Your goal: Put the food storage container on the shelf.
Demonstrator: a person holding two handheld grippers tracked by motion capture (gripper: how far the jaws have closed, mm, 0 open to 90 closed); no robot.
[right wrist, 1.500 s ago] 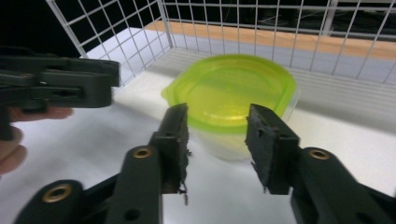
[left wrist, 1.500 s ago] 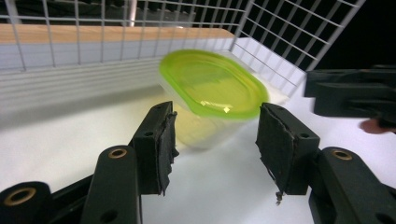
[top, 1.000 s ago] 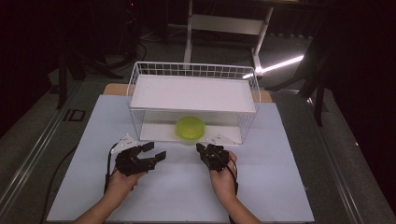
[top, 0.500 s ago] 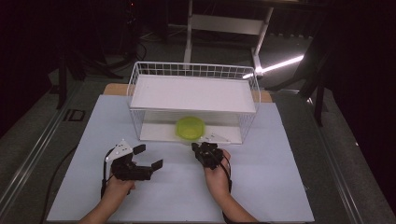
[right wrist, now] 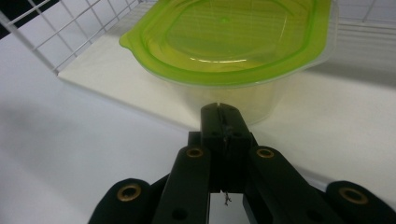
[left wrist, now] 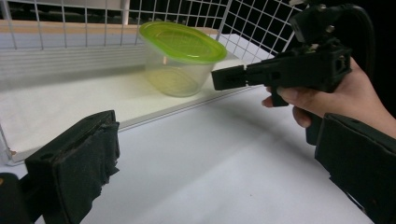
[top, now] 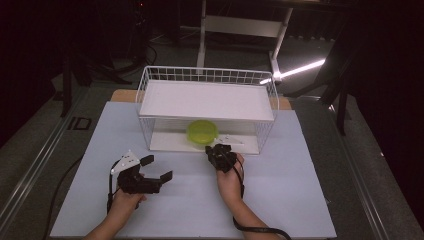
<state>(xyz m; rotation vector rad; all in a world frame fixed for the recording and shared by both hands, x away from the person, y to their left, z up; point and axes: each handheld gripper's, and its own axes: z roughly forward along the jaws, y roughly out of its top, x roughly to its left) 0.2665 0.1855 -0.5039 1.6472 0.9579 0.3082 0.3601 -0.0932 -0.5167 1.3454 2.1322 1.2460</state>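
We count one tub (top: 202, 132), one wire basket (top: 142, 95), one shelf board (top: 207, 100) and two grippers on the table (top: 300, 170).

The tub is clear plastic with a lime-green lid (right wrist: 229, 32) pressed on. It stands upright on the white floor of the basket, under the shelf board, at the open front edge, at about 12 o'clock from the right gripper (top: 218, 152).

In its own view the right gripper (right wrist: 223, 114) has its jaws together, nothing between them; the tips point at the tub wall, just short of it, and we cannot tell whether they touch.

The left gripper (top: 159, 168) lies at about 8 o'clock from the tub, well apart from it. Its jaws have just been opening and stand wide, with nothing between them; its pads (left wrist: 100, 156) touch nothing.
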